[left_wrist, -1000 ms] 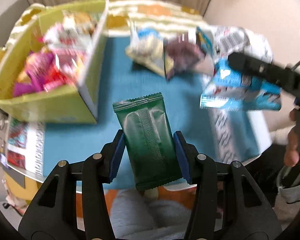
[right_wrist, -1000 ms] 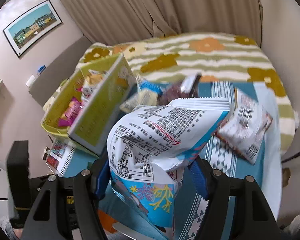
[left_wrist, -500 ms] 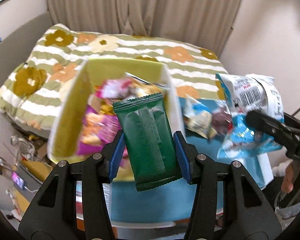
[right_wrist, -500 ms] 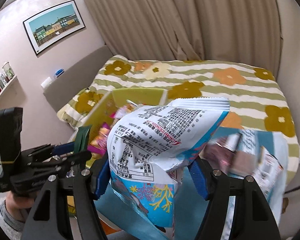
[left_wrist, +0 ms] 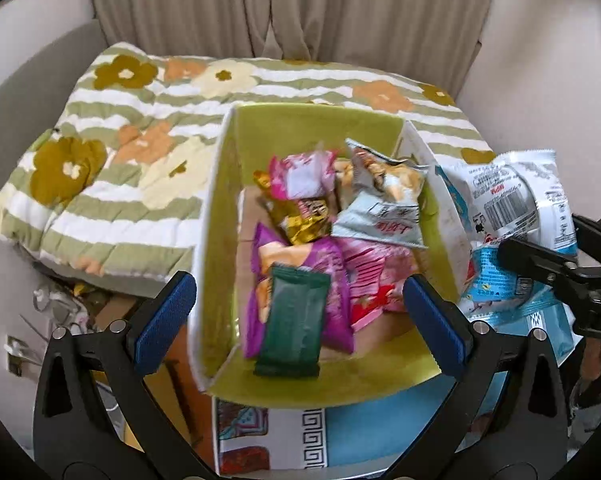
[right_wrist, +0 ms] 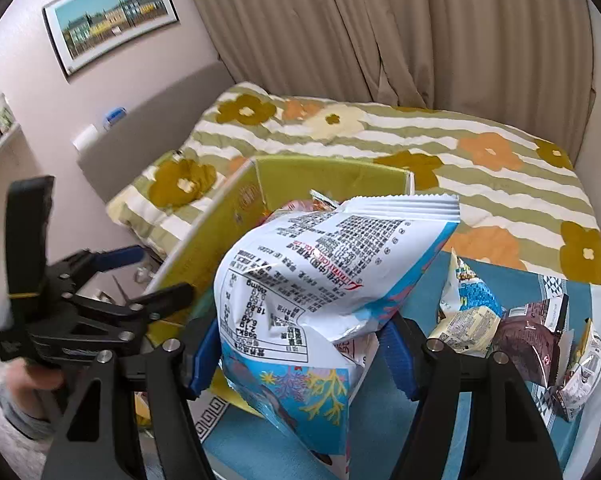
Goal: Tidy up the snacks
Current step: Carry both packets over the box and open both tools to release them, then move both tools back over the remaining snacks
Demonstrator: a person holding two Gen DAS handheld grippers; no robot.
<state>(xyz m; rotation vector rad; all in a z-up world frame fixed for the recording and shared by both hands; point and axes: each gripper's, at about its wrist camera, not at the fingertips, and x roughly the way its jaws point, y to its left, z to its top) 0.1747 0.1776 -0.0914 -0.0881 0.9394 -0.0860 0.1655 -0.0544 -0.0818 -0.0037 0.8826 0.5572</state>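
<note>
Left wrist view: your left gripper [left_wrist: 300, 312] hangs over the box [left_wrist: 316, 390], its jaws opening and clear of the green packet [left_wrist: 294, 324], which drops among the packets inside. Your right gripper [right_wrist: 296, 356] grasps the white bag [right_wrist: 320, 280] beside the box, probably next; more snacks [right_wrist: 512, 328] wait on the tabletop [right_wrist: 384, 432].

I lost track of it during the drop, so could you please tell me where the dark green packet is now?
In the left wrist view, the dark green packet sits inside the yellow-green box, at its near end on the purple bag, between the opening fingers but untouched.
</note>
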